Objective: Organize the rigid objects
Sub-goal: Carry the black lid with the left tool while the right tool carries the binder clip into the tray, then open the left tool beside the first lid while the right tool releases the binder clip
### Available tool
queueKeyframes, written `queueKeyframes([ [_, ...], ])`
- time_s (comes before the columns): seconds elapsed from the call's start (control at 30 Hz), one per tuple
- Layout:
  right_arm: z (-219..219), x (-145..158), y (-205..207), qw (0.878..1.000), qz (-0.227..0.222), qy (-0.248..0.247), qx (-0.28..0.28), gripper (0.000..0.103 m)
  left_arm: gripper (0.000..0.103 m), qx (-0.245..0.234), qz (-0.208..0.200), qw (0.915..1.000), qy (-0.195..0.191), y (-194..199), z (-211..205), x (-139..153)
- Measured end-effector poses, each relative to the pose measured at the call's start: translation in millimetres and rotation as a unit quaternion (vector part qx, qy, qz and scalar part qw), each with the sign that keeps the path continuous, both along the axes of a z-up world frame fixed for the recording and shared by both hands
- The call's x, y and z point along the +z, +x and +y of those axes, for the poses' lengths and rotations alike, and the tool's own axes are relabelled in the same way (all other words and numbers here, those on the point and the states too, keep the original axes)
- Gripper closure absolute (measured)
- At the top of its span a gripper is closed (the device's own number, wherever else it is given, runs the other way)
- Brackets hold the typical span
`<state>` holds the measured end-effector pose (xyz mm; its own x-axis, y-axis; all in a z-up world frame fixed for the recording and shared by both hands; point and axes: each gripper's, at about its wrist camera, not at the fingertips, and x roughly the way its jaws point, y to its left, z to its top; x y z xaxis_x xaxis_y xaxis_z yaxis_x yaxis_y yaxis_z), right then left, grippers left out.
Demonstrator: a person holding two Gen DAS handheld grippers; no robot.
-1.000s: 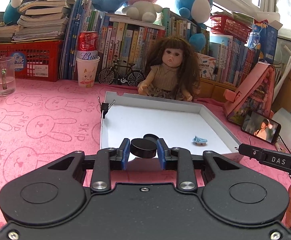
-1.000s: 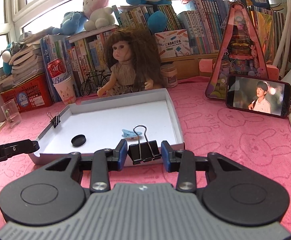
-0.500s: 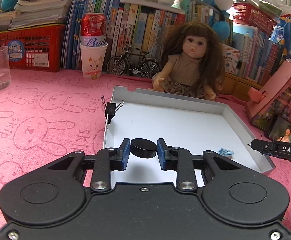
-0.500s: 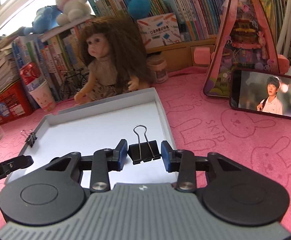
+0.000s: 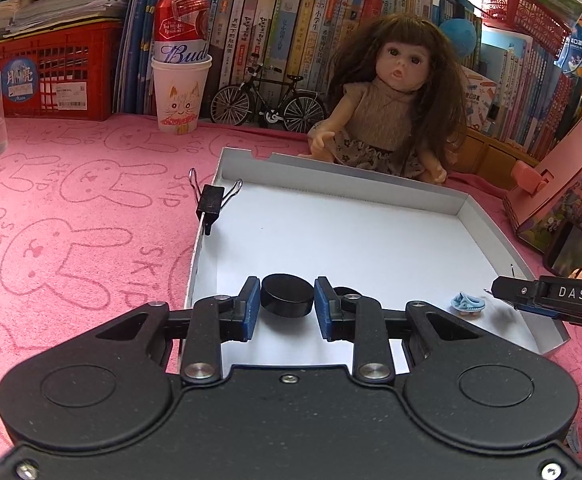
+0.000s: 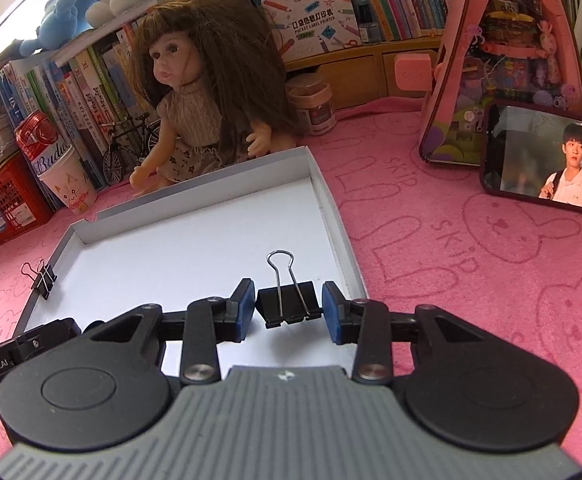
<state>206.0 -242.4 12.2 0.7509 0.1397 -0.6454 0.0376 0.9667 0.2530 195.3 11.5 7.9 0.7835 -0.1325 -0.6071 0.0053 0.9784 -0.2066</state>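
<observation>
- Right now my left gripper [image 5: 287, 303] is clamped on a black round cap [image 5: 287, 295], both blue pads pressed against its sides, held just above the floor of the white shallow box [image 5: 371, 240] near its six o'clock edge.
- Just right of that cap, a second dark round piece [image 5: 346, 291] peeks out behind my right-hand pad; I cannot tell what it is.
- My right gripper [image 6: 287, 312] has its pads around a black binder clip [image 6: 287, 307], wire handle pointing to twelve o'clock. The left pad touches the clip body; the right pad seems to meet it only at the lower corner, so I cannot tell how firm the grip is. The clip hangs over the box floor, close to the three o'clock wall.
- Another binder clip [image 5: 211, 205] is clipped onto the box's nine o'clock wall.
- A small light-blue plastic clip [image 5: 468, 303] lies on the box floor toward four o'clock in the left view.
- Beyond the box at twelve o'clock sits a doll [image 5: 395, 100]; a phone [image 6: 551, 160] stands on the pink bunny mat [image 5: 71, 200] at two o'clock in the right view.
</observation>
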Motion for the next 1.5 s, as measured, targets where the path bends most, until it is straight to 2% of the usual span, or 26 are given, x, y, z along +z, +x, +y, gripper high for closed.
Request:
queueKeyframes([
  [0.27, 5.9, 0.5, 1.3, 1.0, 0.005, 0.01, 0.009, 0.061, 0.076, -0.002, -0.003, 1.0, 0.009, 1.1, -4.5, -0.5],
  [0.5, 8.7, 0.4, 2.2, 1.0, 0.006, -0.001, 0.01, 0.061, 0.074, 0.001, -0.004, 0.9999, 0.01, 1.9, -4.5, 0.3],
  [0.53, 7.5, 0.5, 1.5, 1.0, 0.004, 0.004, 0.012, 0.059, 0.072, 0.003, -0.004, 1.0, 0.006, 1.4, -3.8, 0.7],
  [0.6, 4.8, 1.6, -0.1, 1.0, 0.0, 0.015, 0.013, 0.057, 0.059, 0.001, -0.009, 1.0, -0.001, -1.7, -2.6, 3.2],
  [0.63, 3.3, 2.2, -2.1, 1.0, -0.003, 0.022, 0.015, 0.043, 0.057, 0.0, -0.013, 0.9999, 0.001, -3.7, -2.5, 4.9],
  [0.67, 2.3, 3.0, -3.8, 0.999, -0.007, 0.028, 0.018, 0.038, 0.053, 0.0, -0.017, 0.9999, 0.004, -5.7, -2.8, 6.6],
  [0.87, 1.0, 13.1, -20.6, 0.998, -0.038, 0.031, 0.032, 0.022, 0.038, -0.004, -0.035, 0.9991, 0.022, -23.1, -3.9, 18.2],
  [1.0, 2.4, 19.6, -38.1, 0.997, -0.062, 0.019, 0.052, 0.017, 0.03, -0.027, -0.048, 0.9981, 0.029, -44.0, -8.5, 26.8],
  [1.27, 3.4, 23.7, -80.4, 0.992, -0.098, -0.026, 0.081, 0.014, 0.027, -0.072, -0.059, 0.9954, 0.021, -95.1, -14.9, 30.0],
  [1.5, 11.0, 18.9, -122.3, 0.983, -0.128, -0.079, 0.103, 0.009, 0.027, -0.088, -0.051, 0.9945, 0.025, -134.6, -13.4, 19.9],
])
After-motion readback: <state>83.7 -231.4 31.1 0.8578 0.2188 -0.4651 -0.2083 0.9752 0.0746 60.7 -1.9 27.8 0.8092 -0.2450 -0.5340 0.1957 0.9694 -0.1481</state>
